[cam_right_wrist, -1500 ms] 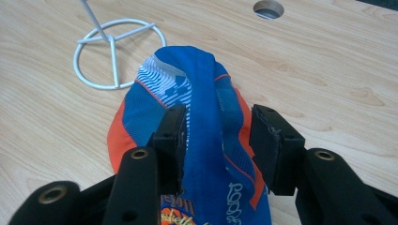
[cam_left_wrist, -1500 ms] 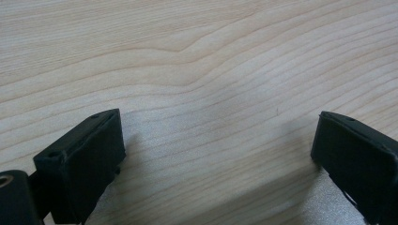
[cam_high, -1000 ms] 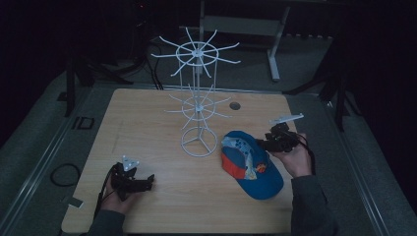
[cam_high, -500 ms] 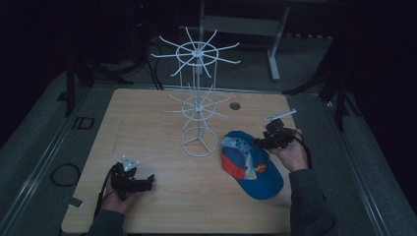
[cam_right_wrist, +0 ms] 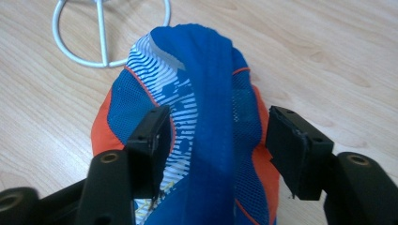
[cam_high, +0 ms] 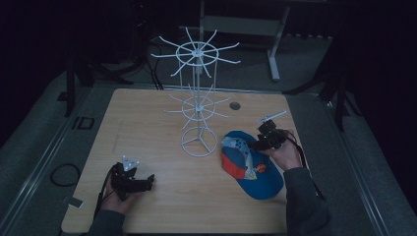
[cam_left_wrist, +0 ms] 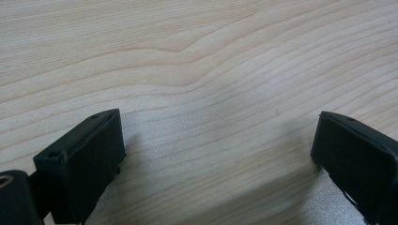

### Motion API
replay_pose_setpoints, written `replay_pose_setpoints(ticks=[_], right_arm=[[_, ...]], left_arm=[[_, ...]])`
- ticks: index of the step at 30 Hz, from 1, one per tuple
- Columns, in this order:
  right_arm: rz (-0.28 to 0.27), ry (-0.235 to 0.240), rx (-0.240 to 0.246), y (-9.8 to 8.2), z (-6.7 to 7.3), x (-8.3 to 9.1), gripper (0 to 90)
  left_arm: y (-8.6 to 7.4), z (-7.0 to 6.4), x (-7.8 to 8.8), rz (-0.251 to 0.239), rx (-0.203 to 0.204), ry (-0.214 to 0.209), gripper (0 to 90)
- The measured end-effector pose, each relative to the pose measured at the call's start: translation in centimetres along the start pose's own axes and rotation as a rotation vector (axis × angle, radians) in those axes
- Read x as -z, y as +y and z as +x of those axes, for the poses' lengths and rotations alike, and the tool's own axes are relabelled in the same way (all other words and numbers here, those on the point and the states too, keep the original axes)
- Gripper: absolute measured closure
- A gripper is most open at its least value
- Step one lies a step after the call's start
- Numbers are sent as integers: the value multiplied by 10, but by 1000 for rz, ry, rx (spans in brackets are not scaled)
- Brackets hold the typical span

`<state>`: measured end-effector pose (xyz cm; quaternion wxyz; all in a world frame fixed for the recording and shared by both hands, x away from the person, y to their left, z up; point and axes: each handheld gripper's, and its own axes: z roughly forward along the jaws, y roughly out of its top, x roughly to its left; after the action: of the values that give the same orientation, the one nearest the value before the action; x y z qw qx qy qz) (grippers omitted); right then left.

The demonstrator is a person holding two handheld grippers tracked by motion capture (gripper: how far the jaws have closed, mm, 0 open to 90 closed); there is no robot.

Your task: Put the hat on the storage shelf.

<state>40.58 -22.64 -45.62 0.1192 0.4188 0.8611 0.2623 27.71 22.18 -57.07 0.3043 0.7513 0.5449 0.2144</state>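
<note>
A pale wooden table [cam_high: 147, 123] is seen in a dark room with grey floor around it. The left gripper [cam_left_wrist: 216, 154] is held wide open over bare wood. The right gripper [cam_right_wrist: 218, 140] has just been opening; its jaws are spread astride the blue and orange cap [cam_right_wrist: 206, 93], which is lying between them. Beyond the cap, the white wire rack [cam_high: 197, 105] is stood.

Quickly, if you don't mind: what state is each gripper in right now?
Left gripper: open, nothing between its jaws, bare table below.
Right gripper: open, jaws just widened, astride the blue cap, not pressing it.
</note>
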Motion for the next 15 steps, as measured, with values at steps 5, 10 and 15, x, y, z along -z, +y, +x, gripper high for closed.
replay_pose_setpoints(ticks=[5,10,15], right_arm=[[31,6,-3,1,1,-10,412],[59,18,-11,3,-2,-17,432],[97,29,-18,5,-2,-27,491]], left_arm=[[0,0,0,0,0,0,31],[0,0,0,0,0,0,31],[0,0,0,0,0,0,31]])
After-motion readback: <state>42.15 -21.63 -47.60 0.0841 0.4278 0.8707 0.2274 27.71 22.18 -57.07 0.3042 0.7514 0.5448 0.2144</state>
